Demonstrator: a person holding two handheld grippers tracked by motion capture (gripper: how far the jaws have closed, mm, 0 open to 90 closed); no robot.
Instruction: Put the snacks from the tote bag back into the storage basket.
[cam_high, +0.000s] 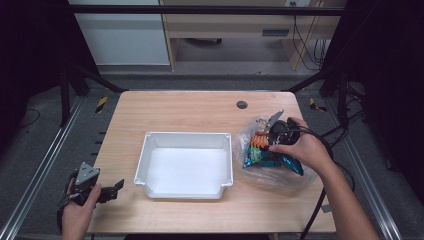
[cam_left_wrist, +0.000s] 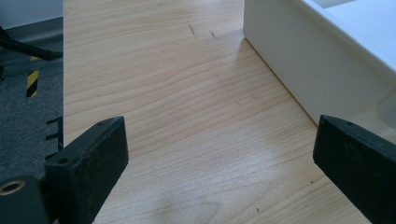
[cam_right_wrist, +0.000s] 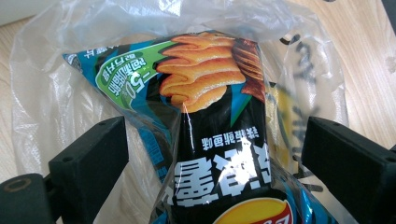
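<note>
A: Edges first. Where is everything against the table (cam_high: 190, 112)?

B: White tray (cam_high: 186, 165) sits mid-table, nearer the front edge than the back. Bare wood all along the back edge and down the left side. Left gripper (cam_high: 114, 190) rests at the front-left corner, just beside the tray's front-left corner but apart from it. Its jaws stand wide with only wood grain between them; in the left gripper view the tray wall (cam_left_wrist: 299, 60) runs along the right.

A: And the right side?

B: Clear plastic bag (cam_high: 267, 170) lies near the right edge, touching or almost touching the tray's right rim; can't tell which. Inside, a snack packet (cam_high: 265, 155). Right hand (cam_high: 302, 147) holds the right gripper (cam_high: 265, 131) down over it.

A: Jaw state there?

B: Spread wide, one either side of the snack packet (cam_right_wrist: 219, 140), not pressing it. The plastic bag (cam_right_wrist: 60, 79) lies crumpled round it.

A: Surface, room?

B: Pale wood top, small dark round cap (cam_high: 242, 104) near the back edge. Grey floor, black frame rails, wooden desk legs and cables behind.

A: Any writing?

B: Packet is black and teal with a picture of ridged orange crisps, white characters seen upside down, and a red-and-yellow logo at the lower edge, cut off. Brand not readable.
</note>
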